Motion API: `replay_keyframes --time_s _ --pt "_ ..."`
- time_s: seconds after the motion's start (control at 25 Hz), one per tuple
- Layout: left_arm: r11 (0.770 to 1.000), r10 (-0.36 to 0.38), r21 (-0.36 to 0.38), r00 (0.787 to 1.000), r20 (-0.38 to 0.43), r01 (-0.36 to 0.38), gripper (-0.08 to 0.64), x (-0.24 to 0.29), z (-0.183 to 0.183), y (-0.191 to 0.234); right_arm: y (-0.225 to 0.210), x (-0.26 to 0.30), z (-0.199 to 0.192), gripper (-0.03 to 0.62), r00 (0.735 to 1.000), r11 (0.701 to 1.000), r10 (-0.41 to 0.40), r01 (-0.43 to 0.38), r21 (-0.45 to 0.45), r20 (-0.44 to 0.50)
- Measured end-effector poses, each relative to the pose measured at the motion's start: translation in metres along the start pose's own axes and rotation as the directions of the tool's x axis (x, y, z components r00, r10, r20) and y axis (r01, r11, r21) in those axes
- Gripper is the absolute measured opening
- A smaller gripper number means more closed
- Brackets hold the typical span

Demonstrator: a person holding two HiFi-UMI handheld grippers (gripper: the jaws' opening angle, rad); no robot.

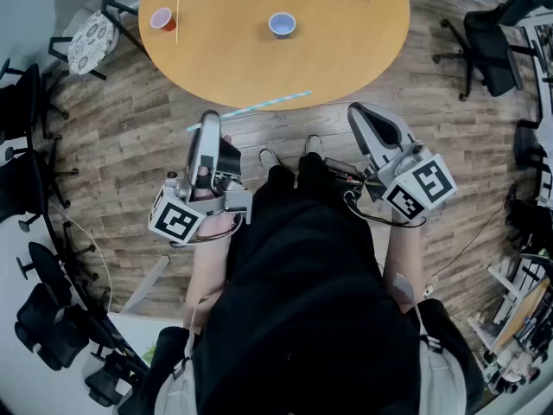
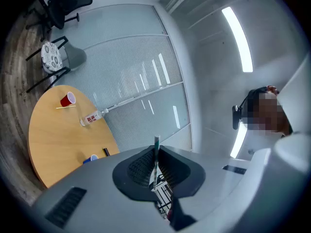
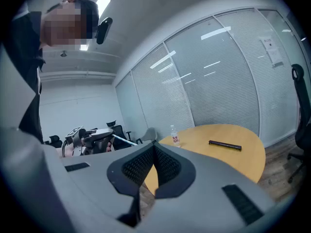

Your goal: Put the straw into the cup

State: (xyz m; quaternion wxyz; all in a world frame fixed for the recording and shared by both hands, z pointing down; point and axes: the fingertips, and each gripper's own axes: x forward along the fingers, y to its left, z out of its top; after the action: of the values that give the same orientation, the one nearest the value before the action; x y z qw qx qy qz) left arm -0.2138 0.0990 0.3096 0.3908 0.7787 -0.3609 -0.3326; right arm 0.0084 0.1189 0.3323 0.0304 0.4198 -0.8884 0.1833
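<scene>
Left tongs are pinched almost shut on the thin striped straw, held just short of the table. Right tongs are closed up with nothing in them.

Pale-blue straw juts from the clamped left hand-held gripper; blue cup stands upright on table.

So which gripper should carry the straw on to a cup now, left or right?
Left. The left gripper is shut on the straw, right by the near edge of the table. The right gripper is shut and empty. The blue cup looks nearest.
</scene>
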Motion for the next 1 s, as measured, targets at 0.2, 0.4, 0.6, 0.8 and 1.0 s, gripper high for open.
replay_keyframes --time_s 0.2,0.4,0.6,0.8,1.0 --pt "0.998 0.014 -0.057 1.000 -0.012 -0.014 0.032 -0.004 -0.003 0.005 0.004 0.000 0.002 0.017 1.000 1.000 -0.015 0.015 0.005 0.001" --pt "0.999 0.004 -0.054 1.000 -0.024 -0.005 0.032 -0.004 -0.002 0.002 0.007 0.001 0.005 0.017 1.000 1.000 -0.019 0.019 0.003 0.009" --pt "0.999 0.001 -0.034 1.000 -0.031 -0.002 0.032 -0.008 0.002 0.004 0.009 0.003 0.005 0.017 0.999 0.999 -0.043 0.042 0.026 0.029" --pt "0.999 0.001 -0.046 1.000 -0.030 -0.002 0.032 -0.012 0.005 0.005 0.012 0.005 0.003 0.017 0.998 0.998 -0.055 0.054 0.028 0.026" --pt "0.999 0.005 -0.050 0.999 -0.032 -0.007 0.032 -0.017 0.005 0.008 0.017 0.007 -0.003 0.017 0.999 0.998 -0.054 0.054 0.021 0.006"
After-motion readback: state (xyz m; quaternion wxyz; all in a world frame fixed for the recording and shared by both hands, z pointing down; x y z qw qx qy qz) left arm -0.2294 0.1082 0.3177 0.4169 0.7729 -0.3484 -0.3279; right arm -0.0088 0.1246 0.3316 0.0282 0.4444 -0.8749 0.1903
